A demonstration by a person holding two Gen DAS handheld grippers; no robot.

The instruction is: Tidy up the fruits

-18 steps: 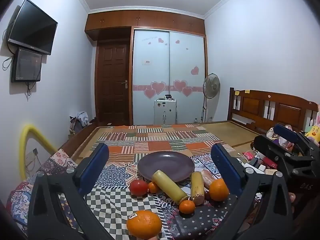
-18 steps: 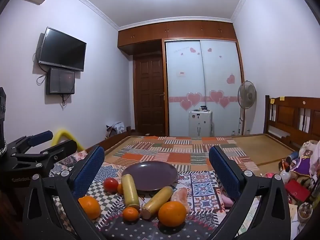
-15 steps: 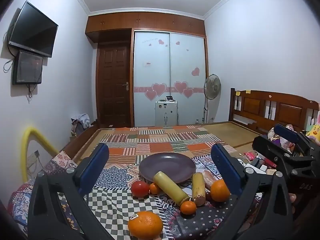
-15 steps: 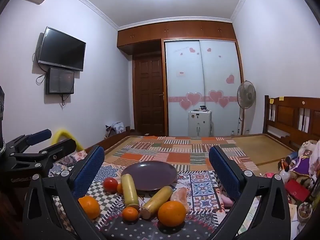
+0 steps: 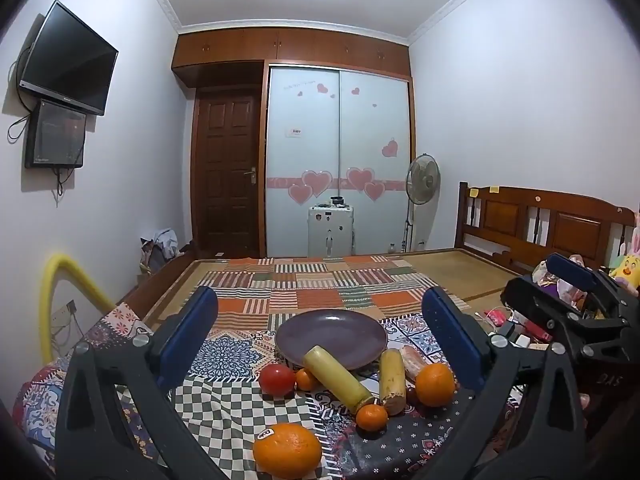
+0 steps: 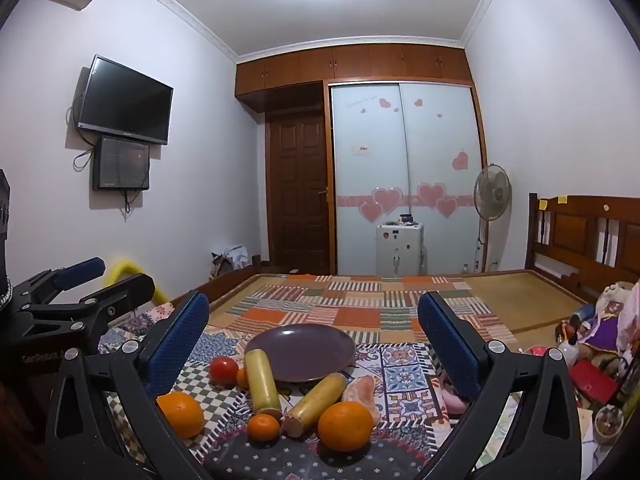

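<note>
The left view's bottom edge crops the nearest orange (image 5: 287, 455); its sticker's print is unreadable.

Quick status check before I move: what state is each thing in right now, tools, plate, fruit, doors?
left tool: open, holding nothing
right tool: open, holding nothing
plate: no fruit resting inside it
tomato: on the quilt, beside the plate
stickered orange: on the quilt, nearest the left tool
small mandarin: on the quilt, loose
wooden door: closed
sliding wardrobe doors: closed
TV: screen dark
</note>
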